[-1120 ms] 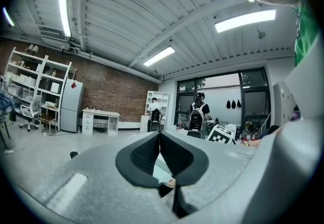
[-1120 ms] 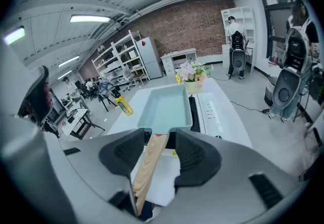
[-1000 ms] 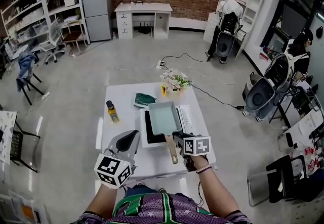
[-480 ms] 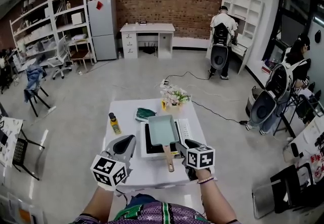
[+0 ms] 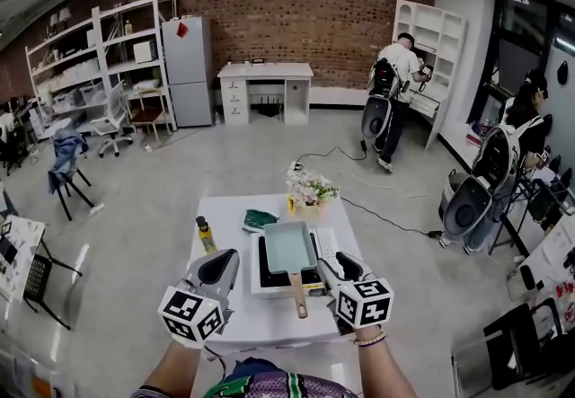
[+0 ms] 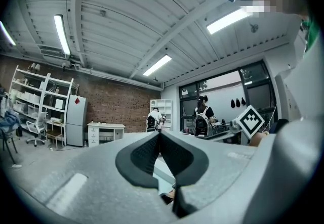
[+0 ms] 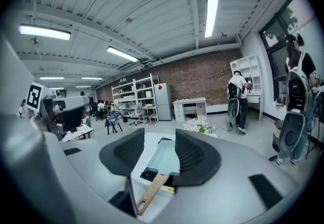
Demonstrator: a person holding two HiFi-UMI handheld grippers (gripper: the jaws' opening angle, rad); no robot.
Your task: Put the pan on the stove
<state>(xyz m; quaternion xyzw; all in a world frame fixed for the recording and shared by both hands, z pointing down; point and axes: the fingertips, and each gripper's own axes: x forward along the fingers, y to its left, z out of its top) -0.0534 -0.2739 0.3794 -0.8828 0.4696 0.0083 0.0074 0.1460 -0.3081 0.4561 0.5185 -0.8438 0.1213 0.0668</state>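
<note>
We saw the pale-blue pan (image 5: 289,246) resting on the stove (image 5: 267,272) on the white table (image 5: 269,315). Of our 2 grippers, the right gripper (image 5: 337,266) stood agape and empty beside the pan's handle. The left gripper (image 5: 222,261) had its jaws pressed together on nothing. The bottle (image 5: 206,234) had a label too small to read.

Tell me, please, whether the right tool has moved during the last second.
Yes. The right tool has drawn back toward the person: against the stove, it was at the handle of the pan and now stands open, short of it.
</note>
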